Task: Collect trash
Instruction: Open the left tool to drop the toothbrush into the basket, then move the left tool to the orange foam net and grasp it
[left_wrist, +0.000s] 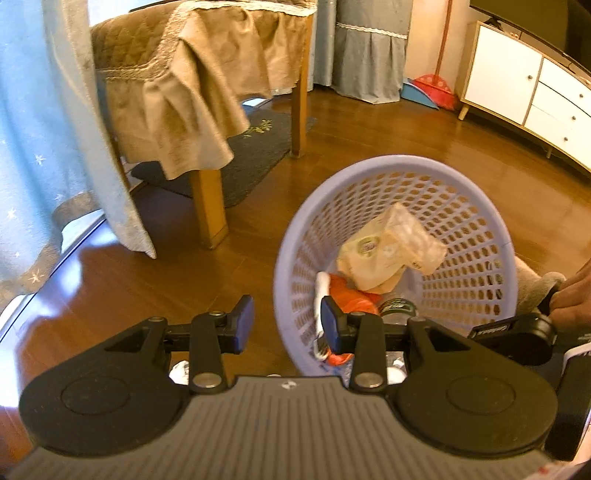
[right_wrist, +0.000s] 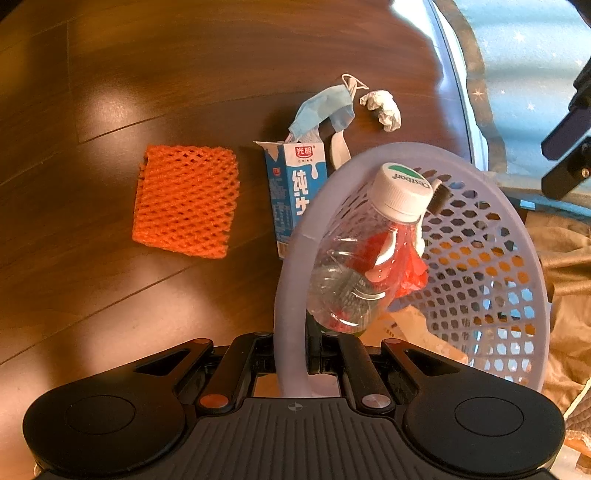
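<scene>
My right gripper (right_wrist: 291, 354) is shut on the rim of a lilac mesh basket (right_wrist: 480, 258), held at the table's edge. A clear bottle (right_wrist: 369, 254) with a white cap lies tilted inside it against the rim. The basket (left_wrist: 472, 229) also holds a beige wrapper (left_wrist: 391, 251), an orange scrap (left_wrist: 351, 295) and a white toothbrush (left_wrist: 320, 291). On the dark table (right_wrist: 110, 74) lie an orange foam net (right_wrist: 186, 201), a blue milk carton (right_wrist: 295, 192), a blue face mask (right_wrist: 321, 110) and a crumpled tissue (right_wrist: 382, 107). My left gripper (left_wrist: 287, 319) is open and empty beside the basket.
Beyond the basket, a chair draped in brown cloth (left_wrist: 207, 74) stands on the wooden floor (left_wrist: 369, 129) over a dark mat (left_wrist: 251, 155). A white cabinet (left_wrist: 535, 85) lines the far right. A pale blue curtain (left_wrist: 37, 147) hangs at the left. A hand (left_wrist: 572, 295) holds the right gripper.
</scene>
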